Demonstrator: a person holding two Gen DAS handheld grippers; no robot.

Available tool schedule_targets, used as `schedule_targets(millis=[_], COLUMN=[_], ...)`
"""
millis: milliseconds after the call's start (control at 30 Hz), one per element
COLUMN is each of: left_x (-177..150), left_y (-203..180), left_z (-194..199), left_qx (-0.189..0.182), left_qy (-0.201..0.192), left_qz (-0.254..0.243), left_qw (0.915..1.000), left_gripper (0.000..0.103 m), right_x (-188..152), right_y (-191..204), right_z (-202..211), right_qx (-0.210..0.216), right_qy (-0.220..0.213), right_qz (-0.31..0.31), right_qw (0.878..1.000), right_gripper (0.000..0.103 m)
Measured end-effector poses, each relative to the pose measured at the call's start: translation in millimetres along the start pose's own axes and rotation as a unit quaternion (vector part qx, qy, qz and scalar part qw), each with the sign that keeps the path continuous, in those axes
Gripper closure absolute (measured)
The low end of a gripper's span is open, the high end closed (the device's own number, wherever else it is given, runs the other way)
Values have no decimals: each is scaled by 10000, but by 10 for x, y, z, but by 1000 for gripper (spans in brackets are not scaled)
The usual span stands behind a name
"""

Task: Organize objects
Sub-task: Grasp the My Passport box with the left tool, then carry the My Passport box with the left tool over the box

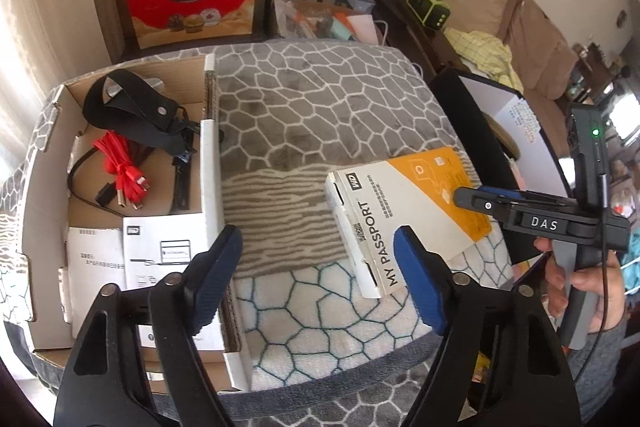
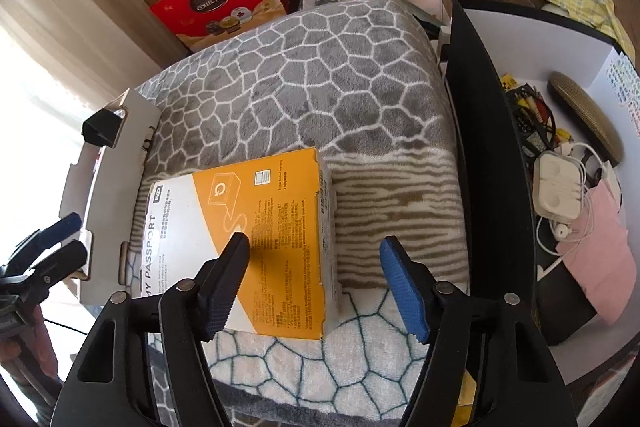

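A white and orange "My Passport" hard-drive box [image 1: 404, 211] lies flat on the patterned blanket [image 1: 320, 107]. It also shows in the right wrist view [image 2: 256, 243]. My left gripper [image 1: 318, 247] is open and empty, hovering just left of the box and right of the cardboard box [image 1: 210, 163]. My right gripper [image 2: 314, 259] is open, its jaws straddling the box's right edge from above. It also shows in the left wrist view [image 1: 472, 197] over the box's orange end.
The cardboard box holds a black strap [image 1: 128, 107], red cable [image 1: 124, 171] and paper leaflets [image 1: 160, 251]. A black-rimmed white bin [image 2: 568, 187] on the right holds earphones, cables and a pink cloth. Red gift boxes [image 1: 192, 3] stand behind.
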State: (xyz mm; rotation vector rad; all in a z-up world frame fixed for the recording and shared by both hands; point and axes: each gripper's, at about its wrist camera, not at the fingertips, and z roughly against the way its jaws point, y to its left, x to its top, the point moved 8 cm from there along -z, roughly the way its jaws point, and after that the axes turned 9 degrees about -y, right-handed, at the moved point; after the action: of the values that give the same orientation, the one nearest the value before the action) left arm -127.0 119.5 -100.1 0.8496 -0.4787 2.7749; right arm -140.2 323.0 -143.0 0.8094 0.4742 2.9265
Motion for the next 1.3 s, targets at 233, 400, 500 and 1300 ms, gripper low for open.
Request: schedule_targets(millis=[233, 400, 500, 1300], left_x=[-100, -165, -197, 211], left_y=[-170, -243, -312, 14], left_z=[-241, -434, -513, 302], left_qx=[-48, -151, -300, -197], left_qy=[317, 554, 631, -190], left_qz=[-117, -15, 12, 93], left_qw=[9994, 9983, 9976, 9996], left_gripper=[47, 47, 48, 61], right_x=[-11, -32, -55, 136], right_y=[15, 31, 55, 979], right_z=[17, 3, -11, 409], right_qx=[40, 142, 276, 575], right_qy=[39, 115, 201, -142], right_qz=[-42, -165, -262, 277], right_qw=[10000, 9997, 9991, 9979], right_gripper=[40, 40, 44, 55])
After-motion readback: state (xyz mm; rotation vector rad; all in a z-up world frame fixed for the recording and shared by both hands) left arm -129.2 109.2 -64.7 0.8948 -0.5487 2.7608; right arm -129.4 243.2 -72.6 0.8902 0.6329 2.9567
